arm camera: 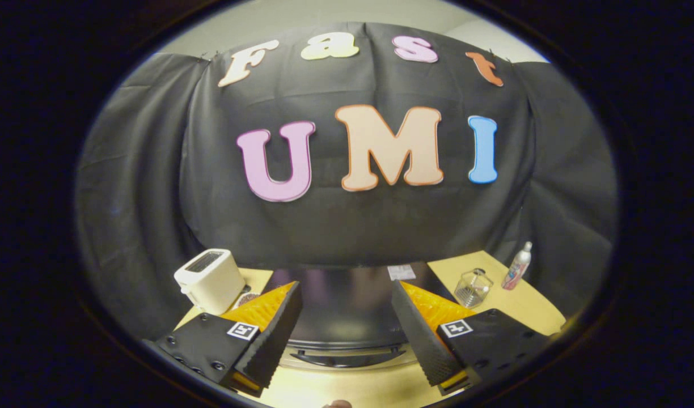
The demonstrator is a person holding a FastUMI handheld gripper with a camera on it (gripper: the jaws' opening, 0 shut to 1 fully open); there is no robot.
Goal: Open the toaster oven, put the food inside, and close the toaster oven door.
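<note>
A handheld gripper [347, 328] hovers above a pale wooden table [528, 306], its jaws spread wide and holding nothing. Between and just below the jaws sits the toaster oven [347, 306], dark and glossy on top, its door shut, with a curved handle [347, 358] along the front edge. To the left, just beyond the left jaw, stands a white toaster [210, 280]. To the right lie a clear glass jar [473, 288] and a small bottle [517, 266]. The food cannot be made out. The likely risk: the handle is low and close, so the jaws could descend onto the slick top, or slip off the handle while pulling.
</note>
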